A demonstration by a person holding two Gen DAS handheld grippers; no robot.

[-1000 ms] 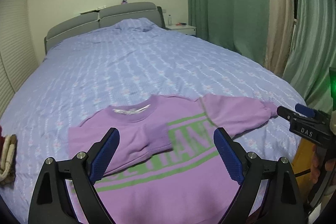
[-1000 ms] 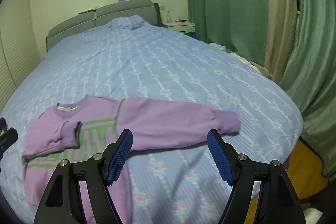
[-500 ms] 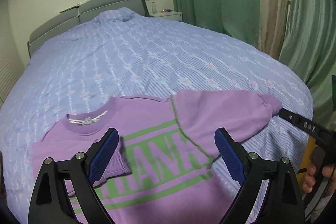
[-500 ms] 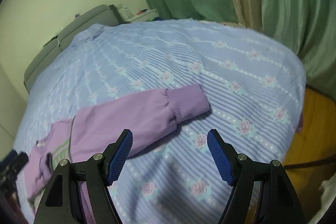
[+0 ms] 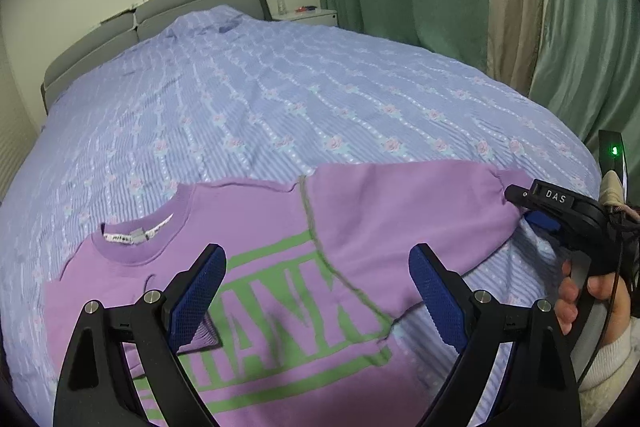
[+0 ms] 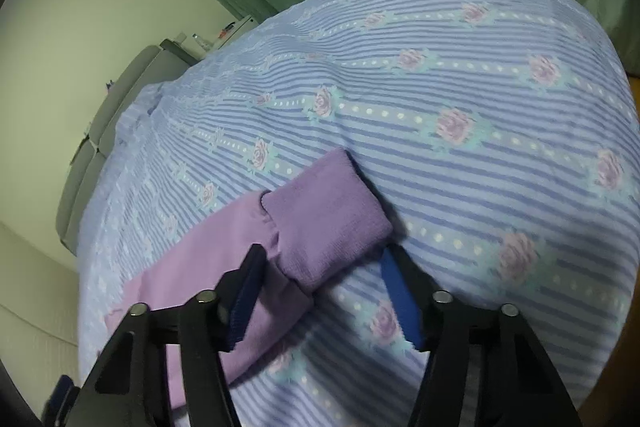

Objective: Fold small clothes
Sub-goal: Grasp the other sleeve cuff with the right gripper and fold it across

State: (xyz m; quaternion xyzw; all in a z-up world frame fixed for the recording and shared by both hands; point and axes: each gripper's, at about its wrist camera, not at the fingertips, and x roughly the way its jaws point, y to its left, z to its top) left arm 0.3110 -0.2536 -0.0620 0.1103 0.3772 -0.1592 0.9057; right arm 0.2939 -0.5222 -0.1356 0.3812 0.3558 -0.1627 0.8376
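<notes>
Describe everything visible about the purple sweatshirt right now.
The purple sweatshirt lies flat, front up, on the striped floral bedspread. Soft knit, ribbed collar with a white label, green block lettering and bars. One sleeve lies folded across the chest; the other stretches sideways, its ribbed cuff between the open fingers of the right claw.

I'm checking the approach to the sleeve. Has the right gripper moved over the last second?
Yes. The right gripper has come down and forward toward the bedspread; the sleeve cuff, lying far ahead earlier, now sits at its open jaws.
</notes>
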